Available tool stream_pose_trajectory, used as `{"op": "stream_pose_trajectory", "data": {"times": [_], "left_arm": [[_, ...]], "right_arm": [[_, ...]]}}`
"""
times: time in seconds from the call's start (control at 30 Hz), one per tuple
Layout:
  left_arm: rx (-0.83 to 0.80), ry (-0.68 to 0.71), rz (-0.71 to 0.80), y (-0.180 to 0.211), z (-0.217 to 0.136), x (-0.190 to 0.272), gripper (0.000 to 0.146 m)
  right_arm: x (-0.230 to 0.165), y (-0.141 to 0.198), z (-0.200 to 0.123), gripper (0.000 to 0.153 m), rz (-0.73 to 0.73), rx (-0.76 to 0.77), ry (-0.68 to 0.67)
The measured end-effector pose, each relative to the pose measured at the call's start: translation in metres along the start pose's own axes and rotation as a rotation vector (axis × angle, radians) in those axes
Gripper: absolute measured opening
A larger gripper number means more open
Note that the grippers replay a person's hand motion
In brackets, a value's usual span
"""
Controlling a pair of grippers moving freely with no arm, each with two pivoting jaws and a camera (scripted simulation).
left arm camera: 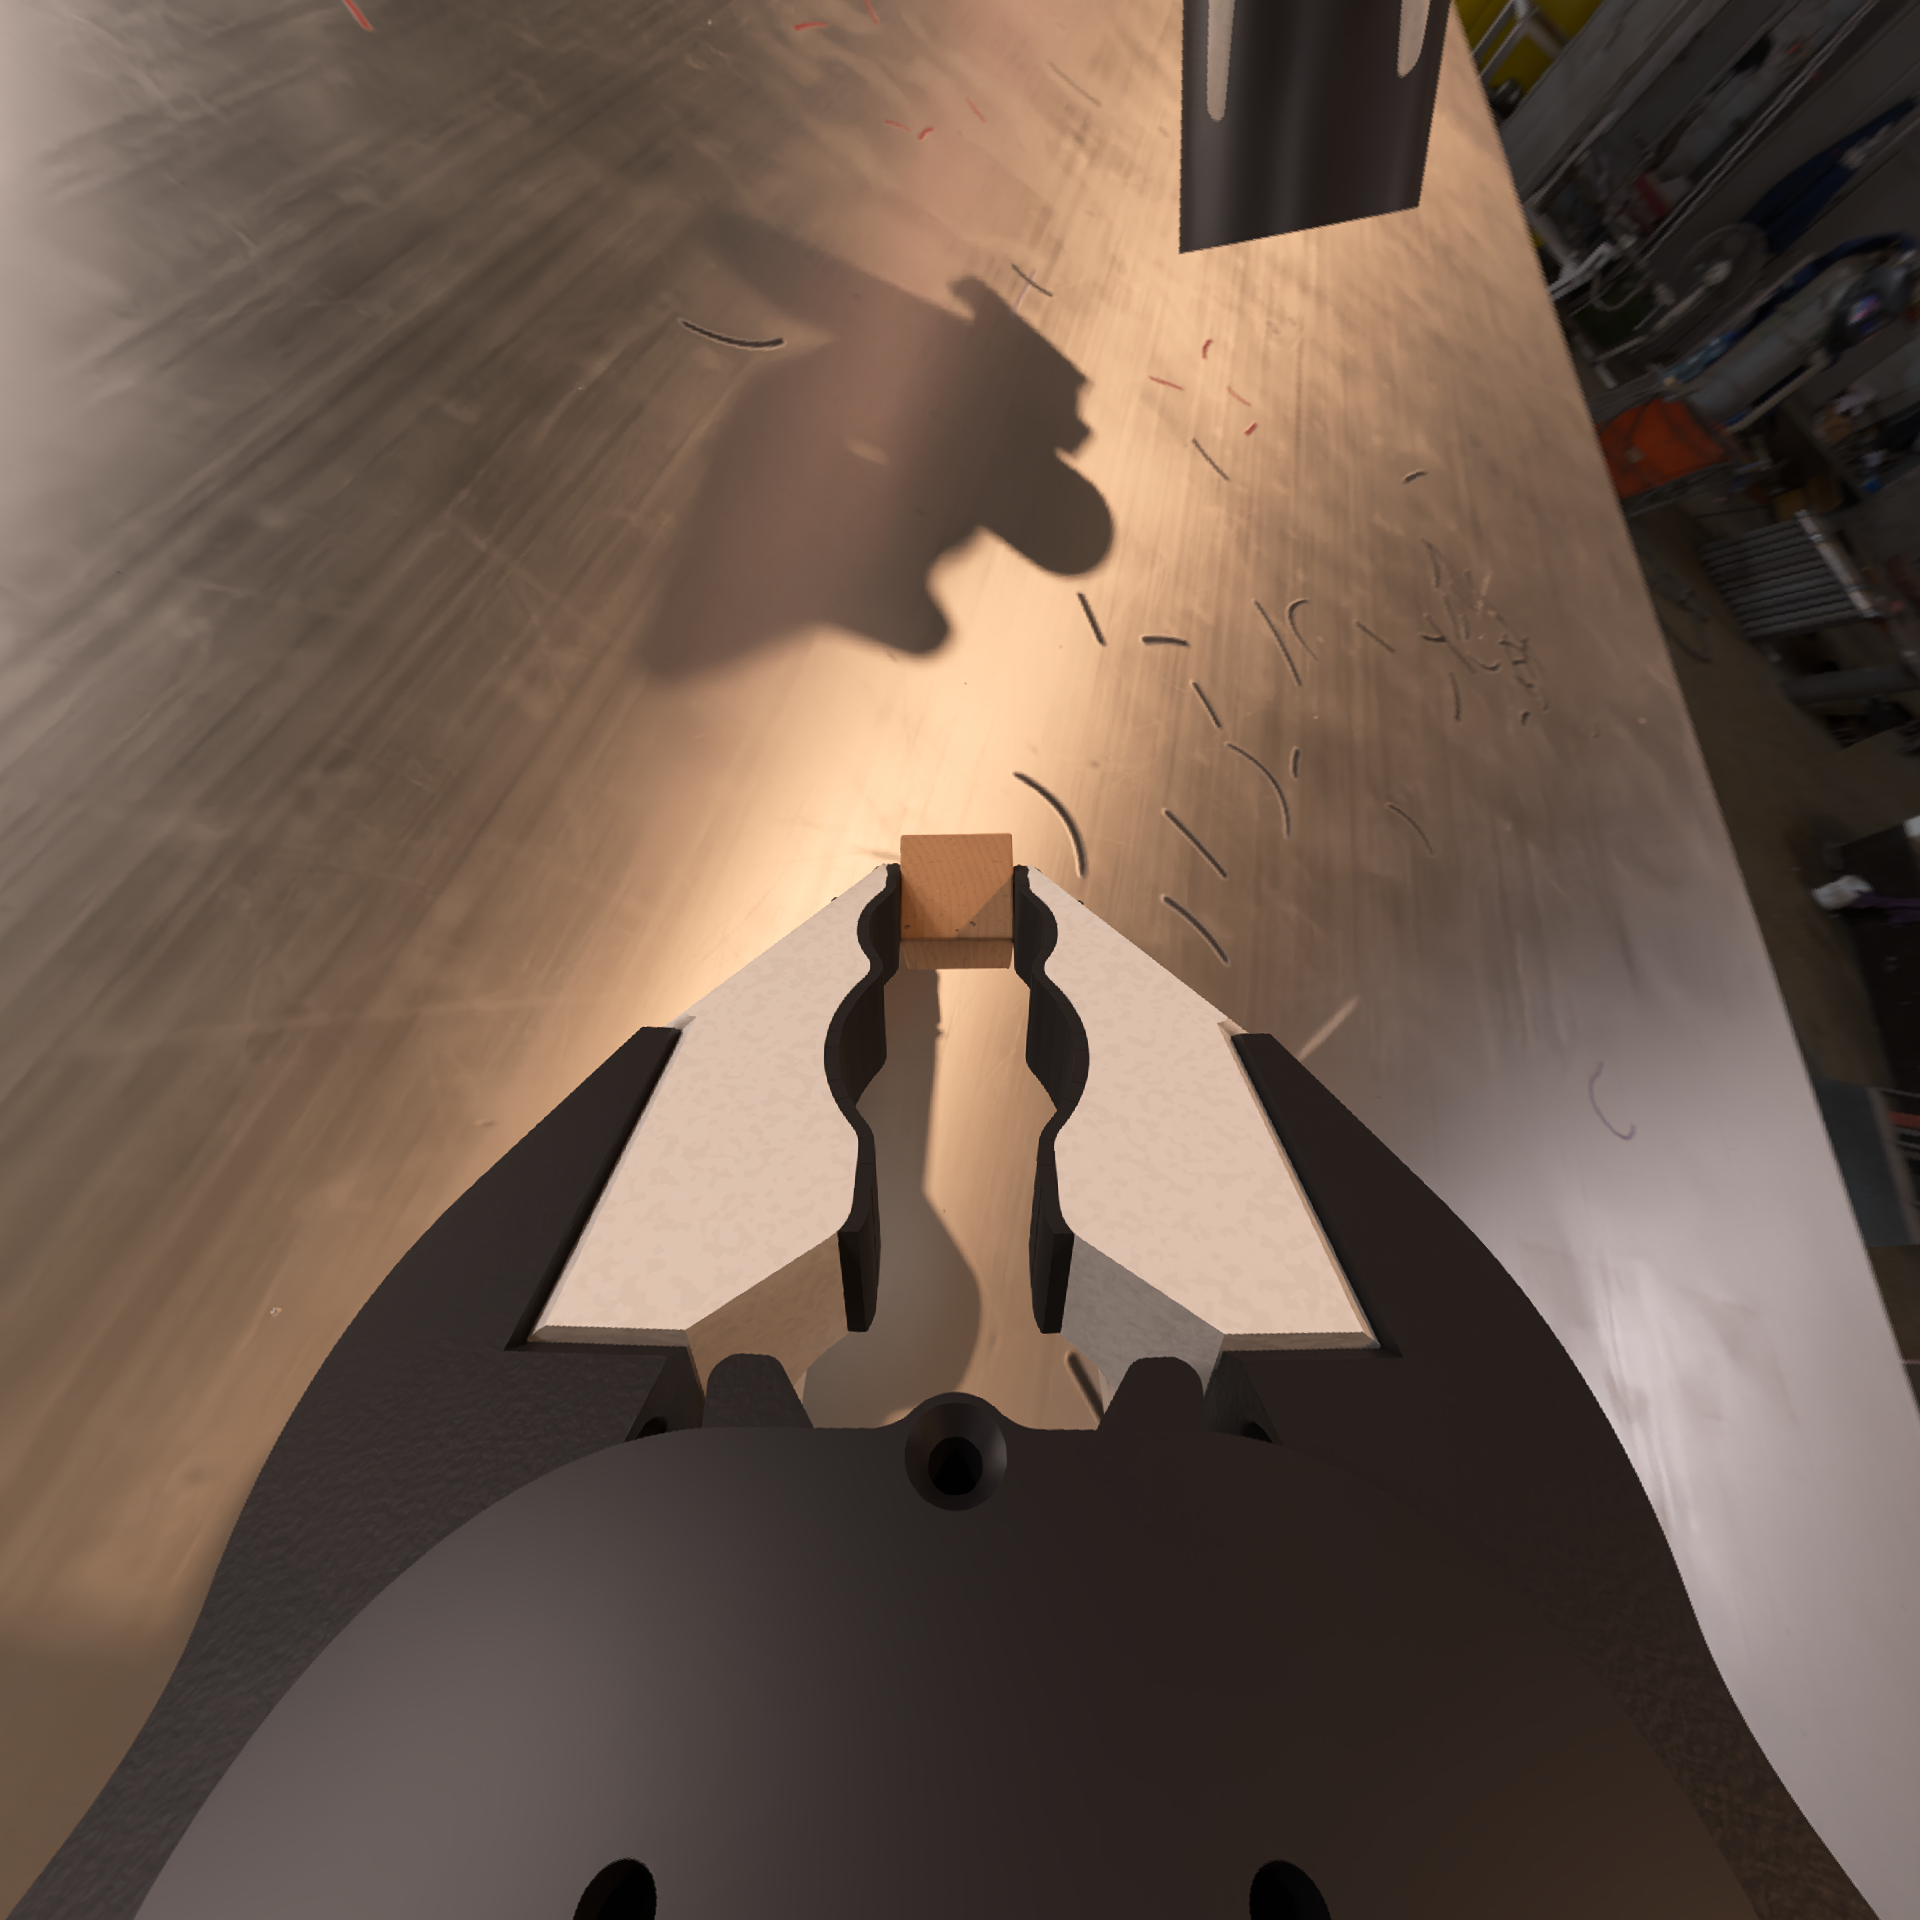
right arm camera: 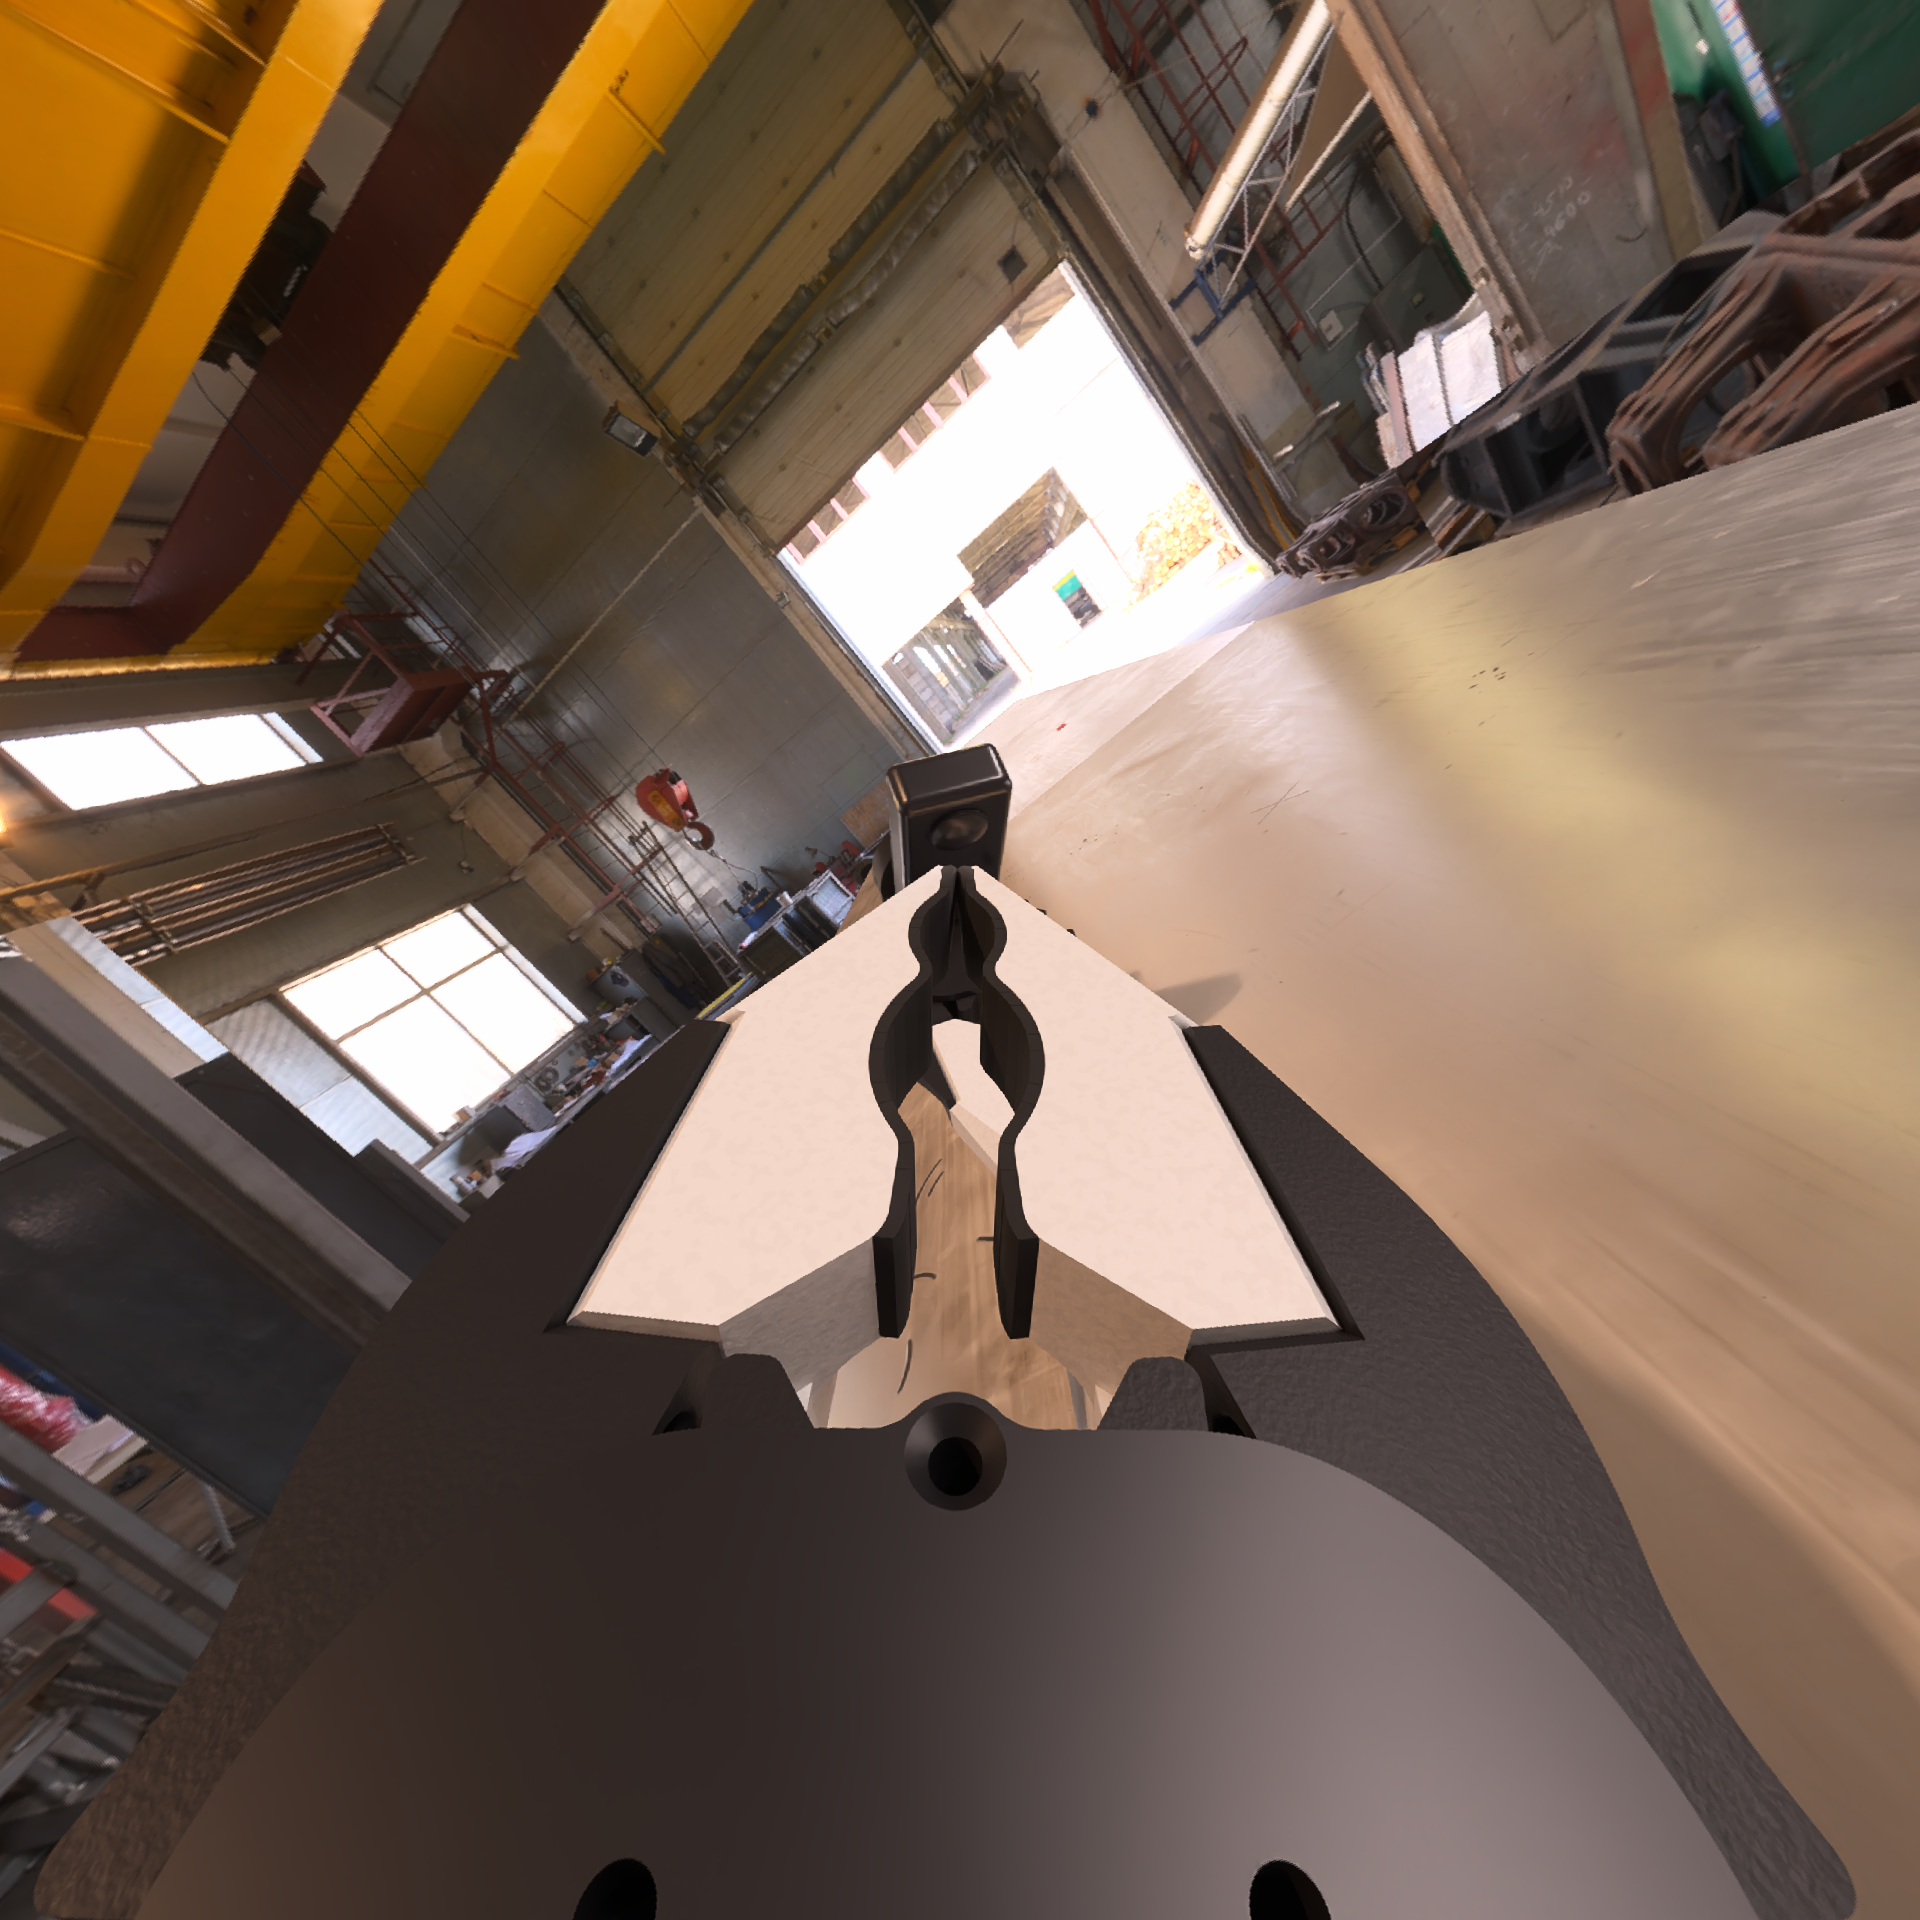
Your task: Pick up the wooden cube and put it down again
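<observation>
The wooden cube (left arm camera: 956, 894), small and light brown, sits between the tips of my left gripper (left arm camera: 956, 904). Both black fingertips (left arm camera: 888, 914) press on its sides, so the gripper is shut on it. I cannot tell whether the cube rests on the table or hangs just above it. My right gripper (right arm camera: 958, 878) is shut with nothing between its tips and points level across the table. Its dark body (left arm camera: 1309, 114) shows at the top of the left wrist view, apart from the cube. The left gripper's black body (right arm camera: 951, 816) shows just beyond the right fingertips.
The wide, pale, scratched table (left arm camera: 416, 623) stretches ahead, with its edge on the right (left arm camera: 1662, 831). A gripper's shadow (left arm camera: 883, 488) lies on it beyond the cube. A workshop hall with shelves, an open door and a yellow crane beam (right arm camera: 208, 260) surrounds the table.
</observation>
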State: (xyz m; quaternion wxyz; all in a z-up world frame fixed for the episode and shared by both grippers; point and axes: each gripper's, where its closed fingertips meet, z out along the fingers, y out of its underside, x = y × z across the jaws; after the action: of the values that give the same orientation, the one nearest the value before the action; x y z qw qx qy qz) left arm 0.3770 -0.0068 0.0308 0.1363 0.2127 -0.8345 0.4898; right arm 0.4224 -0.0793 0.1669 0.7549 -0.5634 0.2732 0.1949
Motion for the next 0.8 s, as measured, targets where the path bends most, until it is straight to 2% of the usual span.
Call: {"op": "stream_pose_trajectory", "data": {"times": [0.2, 0.33, 0.4, 0.53, 0.57, 0.63, 0.8], "left_arm": [[0.031, 0.078, -0.024, -0.003, -0.001, 0.007, 0.021], [-0.017, 0.030, 0.034, 0.003, 0.001, 0.004, 0.021], [-0.062, -0.052, 0.130, 0.006, 0.002, -0.001, 0.021], [-0.222, -0.348, 0.489, 0.014, -0.003, -0.021, 0.021], [-0.242, -0.411, 0.535, 0.013, -0.007, -0.026, 0.021], [-0.264, -0.516, 0.541, 0.012, -0.018, -0.039, 0.021], [-0.224, -0.556, 0.440, 0.013, -0.034, -0.054, 0.021]], "right_arm": [[-0.002, 0.001, 0.001, 0.000, 0.003, -0.006, -0.010], [-0.001, 0.002, 0.001, 0.000, 0.006, -0.007, -0.007], [0.000, 0.002, 0.001, 0.000, 0.008, -0.010, -0.004], [0.003, 0.004, 0.001, 0.000, 0.013, -0.016, 0.004], [0.004, 0.005, 0.001, 0.000, 0.015, -0.017, 0.007], [0.006, 0.006, 0.001, 0.000, 0.020, -0.019, 0.010], [0.009, 0.009, 0.002, 0.000, 0.026, -0.031, 0.016]]}}
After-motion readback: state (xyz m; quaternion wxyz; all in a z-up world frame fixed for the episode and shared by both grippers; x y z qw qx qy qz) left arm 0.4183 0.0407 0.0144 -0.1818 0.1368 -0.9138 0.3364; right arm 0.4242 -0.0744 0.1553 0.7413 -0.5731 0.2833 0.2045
